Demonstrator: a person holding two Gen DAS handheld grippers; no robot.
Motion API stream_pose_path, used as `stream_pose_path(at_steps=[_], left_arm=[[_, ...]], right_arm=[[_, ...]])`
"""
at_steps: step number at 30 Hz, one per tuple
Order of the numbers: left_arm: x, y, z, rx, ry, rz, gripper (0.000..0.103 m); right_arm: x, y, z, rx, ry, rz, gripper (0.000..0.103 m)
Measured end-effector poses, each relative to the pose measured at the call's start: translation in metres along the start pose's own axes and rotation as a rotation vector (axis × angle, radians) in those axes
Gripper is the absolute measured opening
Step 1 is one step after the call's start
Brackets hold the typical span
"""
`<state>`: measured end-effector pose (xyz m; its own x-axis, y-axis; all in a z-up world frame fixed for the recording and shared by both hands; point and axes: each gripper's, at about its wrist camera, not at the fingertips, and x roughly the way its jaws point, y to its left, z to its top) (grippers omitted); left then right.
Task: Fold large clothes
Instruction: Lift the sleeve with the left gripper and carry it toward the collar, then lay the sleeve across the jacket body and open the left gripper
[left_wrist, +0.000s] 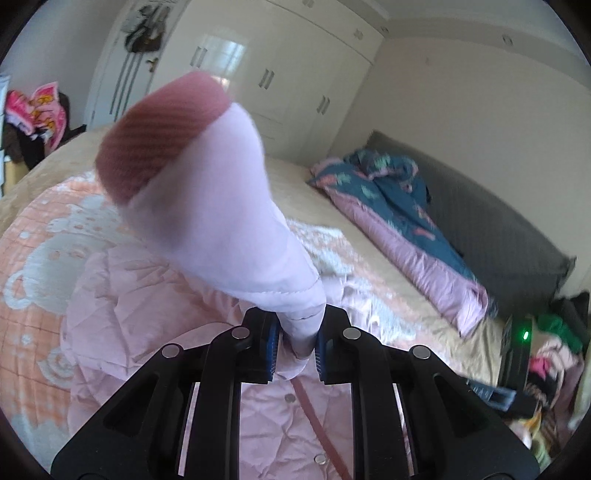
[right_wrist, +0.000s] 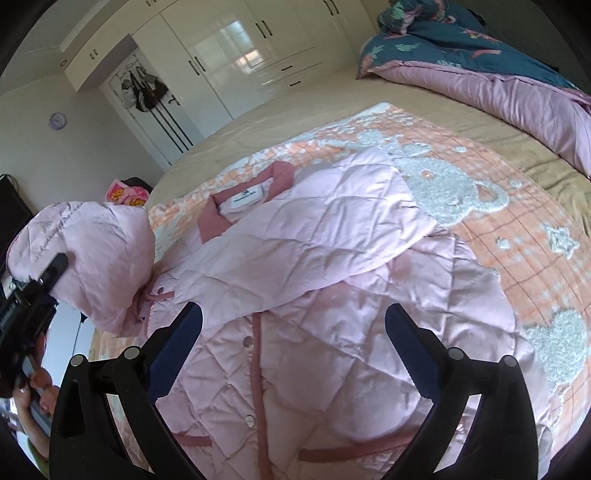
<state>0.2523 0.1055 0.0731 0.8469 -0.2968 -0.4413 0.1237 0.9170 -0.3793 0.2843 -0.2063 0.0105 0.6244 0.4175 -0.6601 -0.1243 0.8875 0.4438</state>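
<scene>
Pink quilted fabric fills our left hand-held gripper (left_wrist: 294, 350), which is clenched on the sleeve (left_wrist: 229, 221), its cuff (left_wrist: 162, 136) standing up and away from us along the fingers. Our right hand-held gripper (right_wrist: 293, 343) hangs released above the jacket (right_wrist: 332, 295), which lies buttoned on the bed (right_wrist: 535, 170), collar (right_wrist: 251, 199) far from us; we judge the lifted sleeve must cross rightward over the chest.

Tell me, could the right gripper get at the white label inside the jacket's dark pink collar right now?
Probably yes: the right gripper has its jaws open and empty, and the white label lies uncovered ahead, with only flat pink quilted jacket between.
</scene>
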Motion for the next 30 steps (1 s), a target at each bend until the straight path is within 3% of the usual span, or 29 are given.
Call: stream_pose_path(at_steps=[15, 25, 28, 29, 30], left_arm=[[0.071, -0.027, -0.059, 0.161, 0.269, 0.068, 0.009], [0.095, -0.042, -0.088, 0.285, 0.382, 0.11, 0.011], [0.1, -0.048, -0.095, 0.328, 0.404, 0.119, 0.019], [0.1, -0.052, -0.097, 0.354, 0.406, 0.121, 0.03], [0.099, -0.055, -0.099, 0.37, 0.407, 0.116, 0.051]], right_arm=[[0.0, -0.039, 0.003, 0.09, 0.012, -0.019, 0.099], [-0.004, -0.057, 0.005, 0.148, 0.005, -0.029, 0.099], [-0.005, -0.059, 0.007, 0.165, 0.008, -0.019, 0.099], [-0.006, -0.059, 0.007, 0.17, 0.007, -0.015, 0.099], [-0.007, -0.06, 0.008, 0.174, 0.005, -0.013, 0.099]])
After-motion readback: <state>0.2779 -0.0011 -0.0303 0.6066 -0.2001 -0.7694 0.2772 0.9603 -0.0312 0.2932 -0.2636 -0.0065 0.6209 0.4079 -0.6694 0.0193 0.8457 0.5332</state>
